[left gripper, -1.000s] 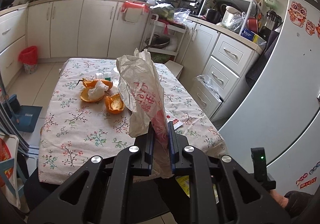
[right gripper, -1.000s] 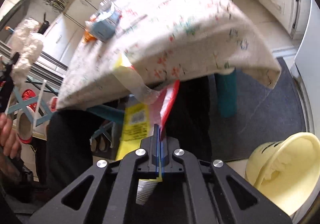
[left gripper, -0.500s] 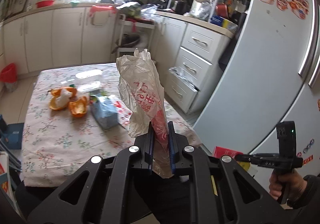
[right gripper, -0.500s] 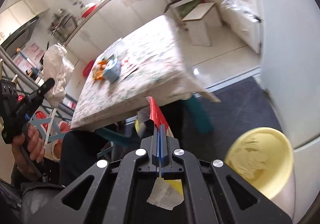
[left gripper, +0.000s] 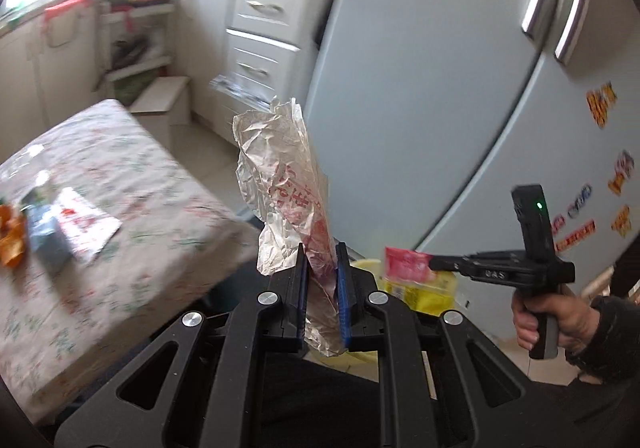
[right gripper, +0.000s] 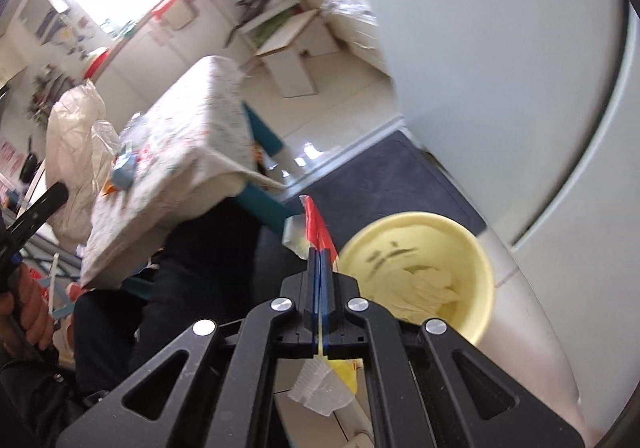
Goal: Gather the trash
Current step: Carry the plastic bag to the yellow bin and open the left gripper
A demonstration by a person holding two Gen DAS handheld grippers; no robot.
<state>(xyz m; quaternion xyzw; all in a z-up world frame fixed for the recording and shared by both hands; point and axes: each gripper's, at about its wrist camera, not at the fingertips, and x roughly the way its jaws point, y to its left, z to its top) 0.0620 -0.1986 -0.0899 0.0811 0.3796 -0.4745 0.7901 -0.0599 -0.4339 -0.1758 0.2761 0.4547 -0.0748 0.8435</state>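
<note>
Now the left tongs (left gripper: 323,268) are clamped on a crumpled plastic bag (left gripper: 280,176), nearly closed, with the bag standing up out of the narrow gap between the pads. The right tongs (right gripper: 320,260) are pressed fully together on a flat red and yellow wrapper (right gripper: 316,224); its red end sticks out ahead of the tips, and a yellow part with a bit of white paper hangs below. In the left wrist view the same wrapper (left gripper: 408,264) shows at the nose of the right tongs (left gripper: 432,262), held by the person's right hand (left gripper: 560,318).

Judging by this, the step in hand is carrying collected trash to the bin. A pale yellow bin (right gripper: 420,268) with crumpled paper inside sits on the floor just beyond the right tips, beside the refrigerator (left gripper: 440,68). The next move calls for bringing the wrapper over the bin's mouth and letting the pads part; the bag would follow.

Further out, the desk (left gripper: 132,192) with its floral cloth still carries orange peel (left gripper: 10,236), a bluish packet (left gripper: 44,236) and a paper sheet (left gripper: 86,222), so more remains to gather. The desk corner and the person's dark-clad legs lie near the path, though nothing blocks the bin itself.
</note>
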